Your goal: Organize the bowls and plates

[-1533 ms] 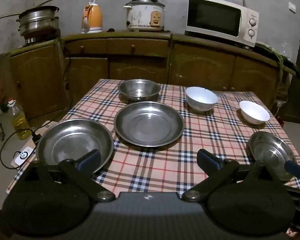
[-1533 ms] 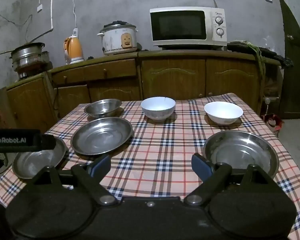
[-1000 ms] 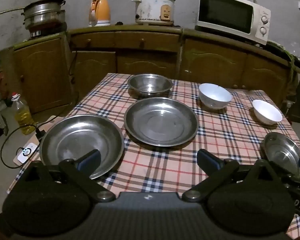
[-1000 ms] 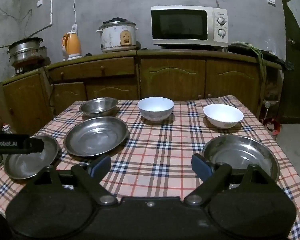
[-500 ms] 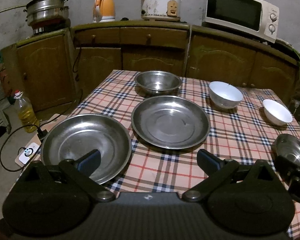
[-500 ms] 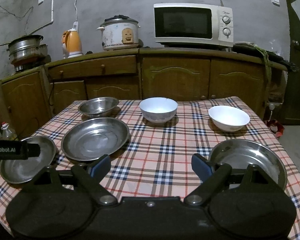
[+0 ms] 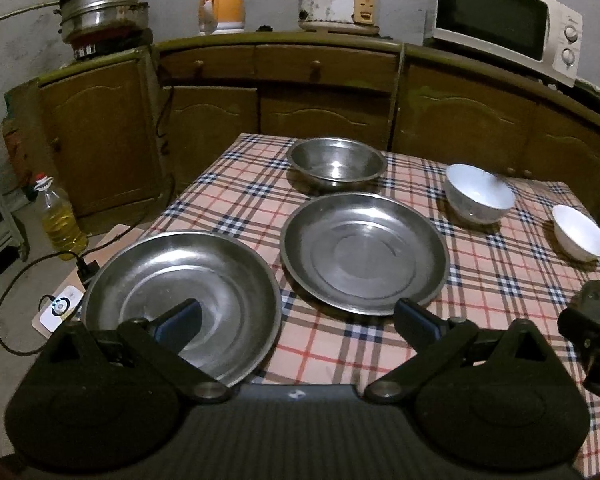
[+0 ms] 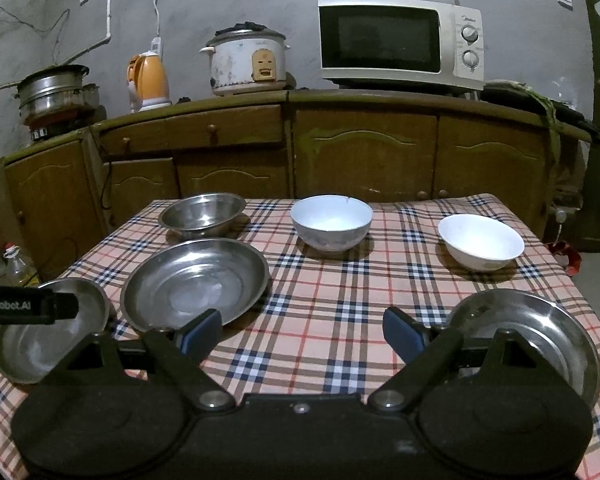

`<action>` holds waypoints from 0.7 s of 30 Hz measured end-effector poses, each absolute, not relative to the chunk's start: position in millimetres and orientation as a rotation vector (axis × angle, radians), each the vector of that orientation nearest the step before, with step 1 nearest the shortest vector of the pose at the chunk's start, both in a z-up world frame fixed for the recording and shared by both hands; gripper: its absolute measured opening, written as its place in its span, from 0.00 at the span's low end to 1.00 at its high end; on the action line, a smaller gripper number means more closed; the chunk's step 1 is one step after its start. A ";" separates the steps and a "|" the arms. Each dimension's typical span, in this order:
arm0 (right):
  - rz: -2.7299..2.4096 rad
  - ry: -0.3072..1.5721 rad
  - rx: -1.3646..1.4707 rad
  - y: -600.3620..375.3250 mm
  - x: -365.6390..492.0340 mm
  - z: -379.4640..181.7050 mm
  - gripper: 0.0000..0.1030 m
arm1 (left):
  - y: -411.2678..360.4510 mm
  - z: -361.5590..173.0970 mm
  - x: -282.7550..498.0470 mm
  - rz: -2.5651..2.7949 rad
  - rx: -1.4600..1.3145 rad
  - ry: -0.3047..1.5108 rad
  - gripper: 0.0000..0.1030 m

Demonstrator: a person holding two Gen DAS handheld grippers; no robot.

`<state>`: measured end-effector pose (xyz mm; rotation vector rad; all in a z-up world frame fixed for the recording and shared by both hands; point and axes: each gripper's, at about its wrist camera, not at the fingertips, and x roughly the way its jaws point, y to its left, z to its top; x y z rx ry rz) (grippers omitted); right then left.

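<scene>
Three broad, shallow steel plates (image 7: 182, 284) (image 7: 364, 252) (image 8: 540, 336), a rounder steel bowl (image 7: 336, 164) and two glossy white bowls (image 8: 331, 222) (image 8: 481, 242) sit apart on the checked tablecloth (image 8: 332, 320) before wooden cabinets (image 8: 364, 152), both grippers (image 7: 298, 320) (image 8: 300, 330) spread wide, holding nothing.

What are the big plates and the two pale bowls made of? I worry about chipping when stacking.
The plates look like stainless steel: grey, dully reflective, scuffed. The bowls seem glazed ceramic: white and glossy, though melamine is possible.
</scene>
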<state>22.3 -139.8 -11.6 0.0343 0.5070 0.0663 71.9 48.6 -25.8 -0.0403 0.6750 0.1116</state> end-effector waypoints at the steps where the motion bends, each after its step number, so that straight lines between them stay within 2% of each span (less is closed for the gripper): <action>1: 0.070 0.507 0.037 -139.4 25.3 -11.8 1.00 | 49.2 -25.6 73.9 0.113 -0.039 0.674 1.00; 21: 0.099 0.523 0.029 -122.6 90.3 -24.4 1.00 | 64.6 -32.2 122.4 0.137 -0.035 0.689 1.00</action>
